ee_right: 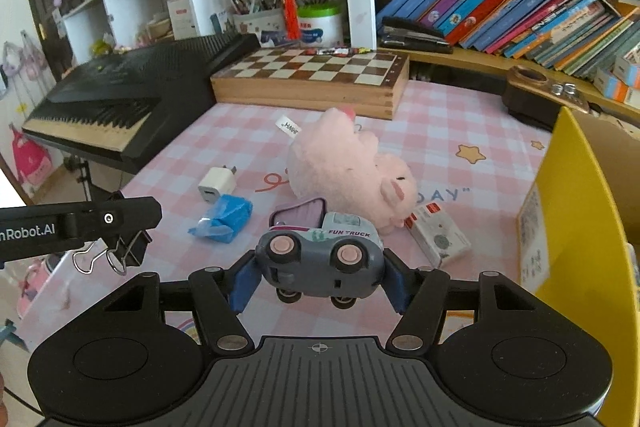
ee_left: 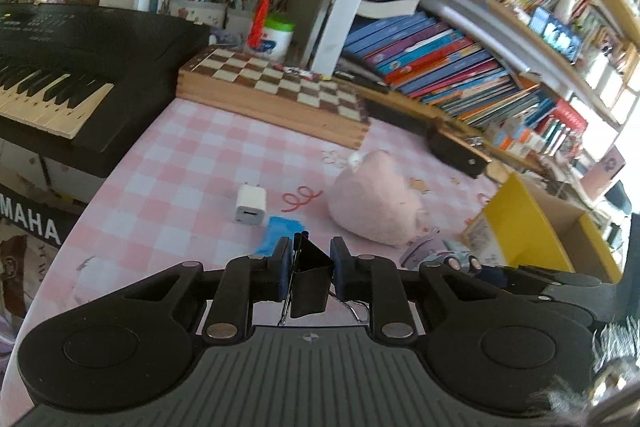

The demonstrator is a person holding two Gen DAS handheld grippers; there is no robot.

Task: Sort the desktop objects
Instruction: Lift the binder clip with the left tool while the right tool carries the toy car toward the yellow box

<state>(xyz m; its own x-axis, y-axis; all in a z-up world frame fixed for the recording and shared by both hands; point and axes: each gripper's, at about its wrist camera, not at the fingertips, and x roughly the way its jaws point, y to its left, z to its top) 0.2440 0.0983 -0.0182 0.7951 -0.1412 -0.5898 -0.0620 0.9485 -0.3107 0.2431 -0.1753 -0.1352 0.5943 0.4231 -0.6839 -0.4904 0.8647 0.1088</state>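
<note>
Pink checked tablecloth [ee_right: 440,131] under crowded bookshelves. Left gripper [ee_left: 308,259]: pinched tight on a black binder clip [ee_left: 310,283], lifted clear of the cloth. Right gripper [ee_right: 320,287]: about half open, pads pressed on both sides of a grey toy truck [ee_right: 320,255], held off the cloth. Just beyond the truck: pink plush pig [ee_right: 352,167] on its side, small white box [ee_right: 438,239] to its right. Left of the pig: blue wrapper [ee_right: 224,219] and white charger [ee_right: 216,183]. Far: chessboard [ee_right: 316,75], keyboard [ee_right: 120,99] far left. Right: yellow box [ee_right: 568,219].
</note>
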